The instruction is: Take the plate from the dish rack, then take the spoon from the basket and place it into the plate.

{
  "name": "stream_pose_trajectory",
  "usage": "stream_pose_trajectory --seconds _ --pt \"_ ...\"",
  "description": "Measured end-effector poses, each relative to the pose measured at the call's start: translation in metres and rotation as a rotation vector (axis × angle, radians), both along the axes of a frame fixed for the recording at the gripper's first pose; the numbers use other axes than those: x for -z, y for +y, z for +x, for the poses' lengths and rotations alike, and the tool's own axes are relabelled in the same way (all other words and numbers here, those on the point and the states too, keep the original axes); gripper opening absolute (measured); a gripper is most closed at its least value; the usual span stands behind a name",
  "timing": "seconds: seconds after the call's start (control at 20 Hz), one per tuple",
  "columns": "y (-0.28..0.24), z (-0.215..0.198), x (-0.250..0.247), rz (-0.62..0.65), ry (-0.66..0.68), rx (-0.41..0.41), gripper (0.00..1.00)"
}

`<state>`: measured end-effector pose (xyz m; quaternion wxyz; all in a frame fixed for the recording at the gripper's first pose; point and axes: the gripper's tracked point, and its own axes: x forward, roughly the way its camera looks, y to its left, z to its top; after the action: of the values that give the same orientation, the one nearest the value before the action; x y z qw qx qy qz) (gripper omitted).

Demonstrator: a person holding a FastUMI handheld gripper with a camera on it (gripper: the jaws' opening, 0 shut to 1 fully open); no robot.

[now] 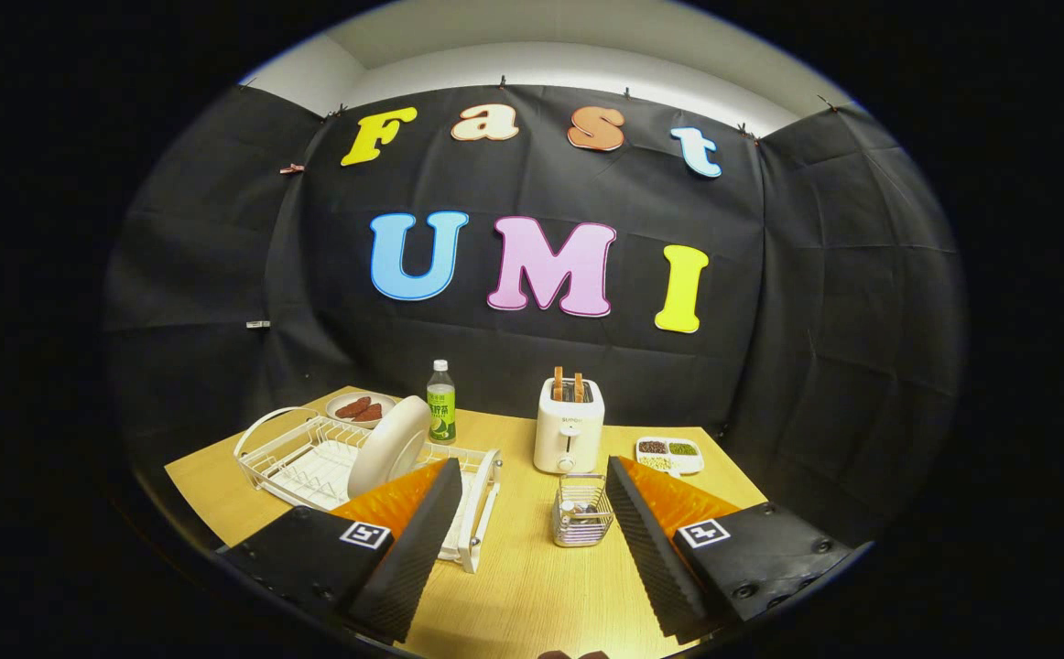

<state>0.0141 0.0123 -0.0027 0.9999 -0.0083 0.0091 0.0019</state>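
plate [389,446] standing on edge in the dish rack [287,455], tilted, its broad pale face turned toward the near right, its rim running from near-low to far-high. sits at the rack's right half, just beyond and slightly left of the left finger's tip. not yet taken out, by the look of it.

gripper [532,476] spread wide, nothing between the fingers, hovering above the near part of the table [532,586]. plate lies ahead and to the left of the gap, so the coming reach probably calls for a swing leftward and forward, then a turn so the fingers straddle the plate's thin rim rather than its flat face. left finger the nearer of the two.

basket [581,511] of wire, small, straight ahead between the fingers, closer to the right one; metal cutlery inside, presumably the spoon, too small to tell apart. well apart from the rack's right end.

further out: toaster [569,426] with slices poking up, just beyond the basket; green bottle [441,401] beyond the plate; a dish of reddish-brown food [360,408] at the far left behind the rack; a divided tray [669,454] of grains to the toaster's right.
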Motion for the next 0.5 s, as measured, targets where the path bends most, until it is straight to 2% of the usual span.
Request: stream_pose_trajectory --seconds 0.5 --pt "0.010 0.021 0.000 0.011 0.059 -0.011 0.98"
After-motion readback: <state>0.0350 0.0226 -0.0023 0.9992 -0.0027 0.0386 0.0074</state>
